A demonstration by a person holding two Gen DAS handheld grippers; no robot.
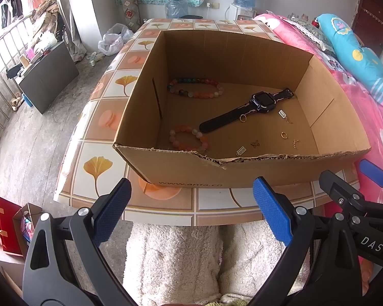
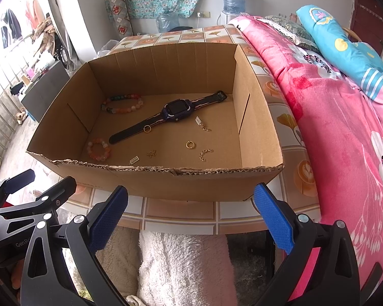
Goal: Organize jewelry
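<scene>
Beside the bed, on the tiled worktop [image 1: 99,158], jewelry lies scattered around the watch [image 2: 175,109] inside the cardboard box [image 2: 191,183], seemingly unsorted; both tongs gape wide, empty.

Bright daylight from the left; sharp, edges fisheye-curved, corners dark.

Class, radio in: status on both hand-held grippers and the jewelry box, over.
Left hand-held gripper open, empty. Right hand-held gripper open, empty. Watch, bracelets and small gold pieces loose in cardboard box. Nothing blocking, both short of box.
</scene>
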